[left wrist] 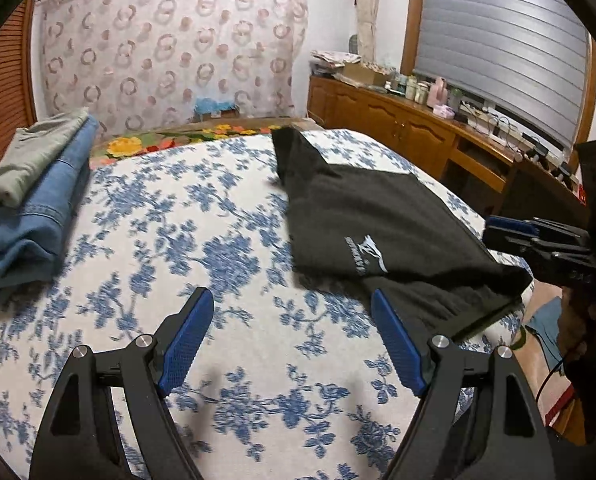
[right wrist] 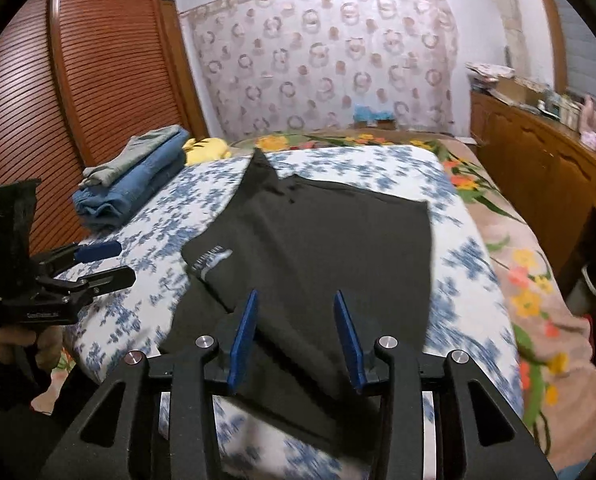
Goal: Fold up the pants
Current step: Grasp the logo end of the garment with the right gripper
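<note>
- Black pants [right wrist: 321,232], partly folded, lie on a bed [left wrist: 226,216] covered with a blue-and-white floral sheet, toward its near right part in the left wrist view; a white logo [left wrist: 367,258] faces up on the top layer.
- One corner of the pants [left wrist: 288,140] points away toward the far end of the bed, and the near layers reach the bed's edge.
- The left gripper [left wrist: 292,304] hangs over bare sheet with its blue pads set wide apart and nothing between them; its right pad [left wrist: 397,344] is just beside the pants' near edge.
- The right gripper [right wrist: 296,300] stands over the pants' near part, its jaws partly parted; the cloth lies below and between the pads, which do not press on it.
- In the right wrist view a hand [right wrist: 22,344] holds the left gripper by its handle, at the bed's near left corner.
- A stack of folded clothes, jeans [left wrist: 34,220] with a grey-green garment [left wrist: 26,160] on top, sits at the bed's far left, well apart from the pants.
- A yellow soft toy [right wrist: 208,148] lies just beside that stack.
- A slatted wooden wardrobe [right wrist: 110,72] stands left of the bed; a wooden sideboard [left wrist: 397,120] with bottles and clutter runs along the right wall under a shuttered window.
- A patterned lace curtain [left wrist: 170,48] covers the far wall.
</note>
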Demonstrator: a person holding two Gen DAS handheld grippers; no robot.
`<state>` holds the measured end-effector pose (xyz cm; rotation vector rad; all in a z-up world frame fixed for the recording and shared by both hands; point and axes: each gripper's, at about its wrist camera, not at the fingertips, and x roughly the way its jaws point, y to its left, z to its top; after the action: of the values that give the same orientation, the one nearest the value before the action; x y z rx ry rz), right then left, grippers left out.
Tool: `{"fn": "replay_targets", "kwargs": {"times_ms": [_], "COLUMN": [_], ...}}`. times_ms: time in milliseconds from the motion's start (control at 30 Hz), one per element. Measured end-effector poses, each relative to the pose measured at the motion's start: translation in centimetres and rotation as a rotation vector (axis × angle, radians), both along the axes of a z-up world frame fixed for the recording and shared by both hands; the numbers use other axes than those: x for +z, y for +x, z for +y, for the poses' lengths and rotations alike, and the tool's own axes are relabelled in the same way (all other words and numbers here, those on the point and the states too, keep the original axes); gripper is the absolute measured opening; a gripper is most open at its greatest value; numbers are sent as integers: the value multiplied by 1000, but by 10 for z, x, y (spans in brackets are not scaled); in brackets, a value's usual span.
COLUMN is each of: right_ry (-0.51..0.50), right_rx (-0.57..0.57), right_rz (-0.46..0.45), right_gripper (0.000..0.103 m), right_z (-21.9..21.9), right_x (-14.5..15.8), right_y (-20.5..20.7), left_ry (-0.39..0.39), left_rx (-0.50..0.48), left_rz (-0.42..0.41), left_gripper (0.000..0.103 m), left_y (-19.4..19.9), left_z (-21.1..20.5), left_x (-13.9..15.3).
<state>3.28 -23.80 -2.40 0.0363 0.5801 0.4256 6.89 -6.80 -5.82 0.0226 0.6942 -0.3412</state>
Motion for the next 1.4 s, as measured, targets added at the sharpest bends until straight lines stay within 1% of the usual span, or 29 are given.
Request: {"fn": "replay_targets", "kwargs": {"times_ms": [267, 367, 567, 667, 833, 1267, 1367, 1400], "right_ry": [-34, -63, -109, -106, -124, -226, -266, -281], "right_rx": [65, 93, 155, 195, 226, 279, 281, 279], "right_rz": [-5, 0, 38, 66, 98, 161, 142, 133], "right_gripper": [44, 44, 44, 44, 44, 44, 44, 42], "right_z": [28, 42, 68, 81, 96, 137, 143, 147], "right_x": [6, 6, -3, -7, -14, -30, -33, -35], "right_y": [32, 44, 68, 80, 99, 120, 119, 118], "left_ry": [-6, -10, -19, -23, -30, -40, -41, -42], "left_rx": [22, 33, 62, 76, 92, 113, 116, 116], "left_rz": [-16, -16, -19, -20, -23, -21, -21, -20], "left_gripper": [82, 82, 82, 82, 82, 82, 82, 82], "left_y": [1, 2, 3, 4, 4, 3, 3, 3], "left_z": [14, 19, 31, 37, 45, 54, 54, 55], "left_x": [4, 3, 3, 2, 2, 0, 0, 0]}}
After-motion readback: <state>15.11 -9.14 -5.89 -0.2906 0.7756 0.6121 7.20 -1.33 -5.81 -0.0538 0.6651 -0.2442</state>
